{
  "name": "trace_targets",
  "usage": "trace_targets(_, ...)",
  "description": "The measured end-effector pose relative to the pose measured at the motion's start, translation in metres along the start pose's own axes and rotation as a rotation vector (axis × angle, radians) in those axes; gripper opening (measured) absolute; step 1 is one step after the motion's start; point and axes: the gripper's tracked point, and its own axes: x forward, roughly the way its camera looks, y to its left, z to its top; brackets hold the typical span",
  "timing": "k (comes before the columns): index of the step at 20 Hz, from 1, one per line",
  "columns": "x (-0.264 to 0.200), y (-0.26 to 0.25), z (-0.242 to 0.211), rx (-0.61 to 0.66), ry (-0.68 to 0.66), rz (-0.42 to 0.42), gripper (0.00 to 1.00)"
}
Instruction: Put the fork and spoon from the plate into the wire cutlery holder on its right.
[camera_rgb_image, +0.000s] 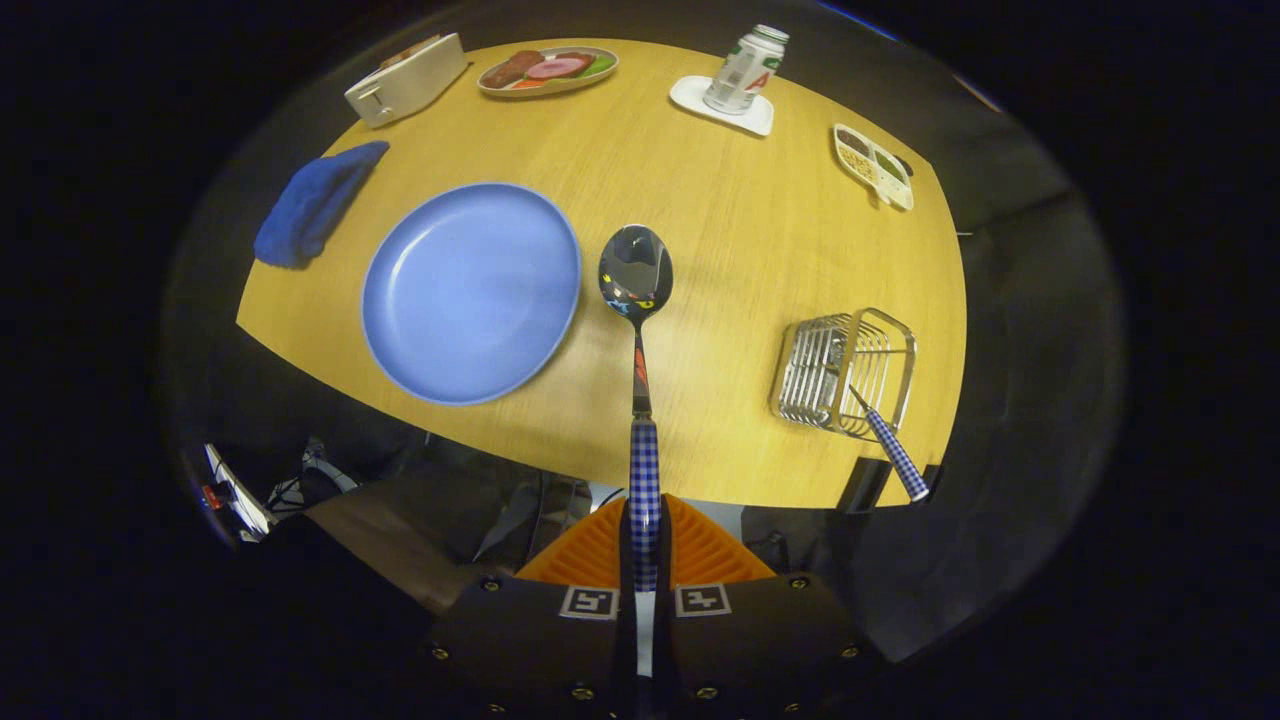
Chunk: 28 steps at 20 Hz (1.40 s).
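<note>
- The gripper (644, 545) hangs above the near edge of the table, pointing forward and down.
- Its two fingers (700, 550) are drawn close together, both pressing on the checked handle of a spoon (636, 275).
- The spoon sticks straight out ahead of the fingertips, bowl at the far end, lifted off the table.

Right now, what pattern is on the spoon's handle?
Blue-and-white check on the spoon handle, clearest in the gripper view, clamped between the tool fingers.
</note>
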Motion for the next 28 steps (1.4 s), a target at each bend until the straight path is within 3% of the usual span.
trace_targets(13,-0.027,-0.098,-0.044,0.104,0.152,-0.108,0.06)
trace_targets(28,-0.010,-0.132,-0.045,0.072,0.326,-0.157,0.06)
